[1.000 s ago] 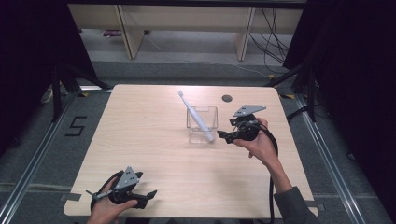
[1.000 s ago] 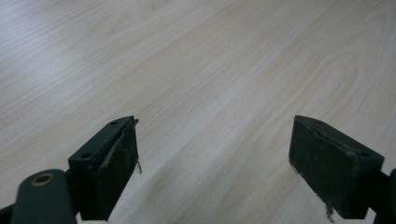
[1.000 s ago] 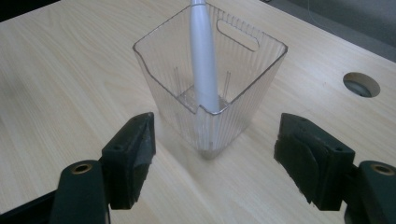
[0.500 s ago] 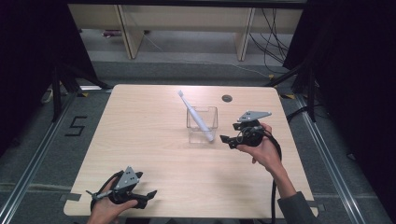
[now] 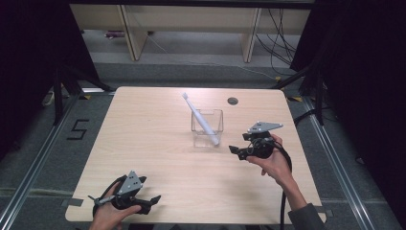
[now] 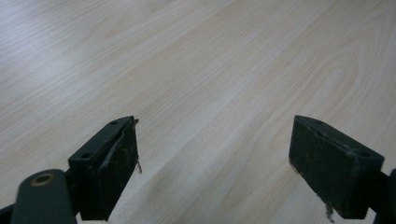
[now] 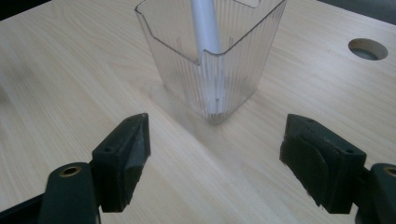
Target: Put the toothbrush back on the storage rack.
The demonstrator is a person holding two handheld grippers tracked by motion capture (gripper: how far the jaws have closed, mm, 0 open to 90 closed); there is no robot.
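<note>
High view is showing me pretty much the whole story right now: the white toothbrush with its long pale plastic handle (image 5: 201, 120) is standing slanted inside the clear ribbed square plastic cup (image 5: 208, 128), head poking up and out toward the far left, butt end down near the front right corner. The cup is sitting roughly mid-table on the light wood-grain tabletop (image 5: 158, 143), with a small round cable hole (image 5: 232, 101) further back.

I'm holding the right gripper (image 5: 238, 151) just beside the cup, on its right and a bit nearer to me, not touching it. In the right gripper view its jaws are standing wide apart with nothing between them, and the cup (image 7: 212, 56) with the handle (image 7: 204, 25) inside is sitting just ahead of them. So I'm reading the drop-in part as done, since the brush is in and the grip is off it.

The left gripper (image 5: 149, 201) is parking down at the near left edge, well apart from everything. The left gripper view is looking along its spread jaws at bare wood (image 6: 196, 70), pinching nothing.

What I'm guessing is left: clearing the right hand away from the cup without bumping it, because that thing looks light and the leaning brush could tip it
</note>
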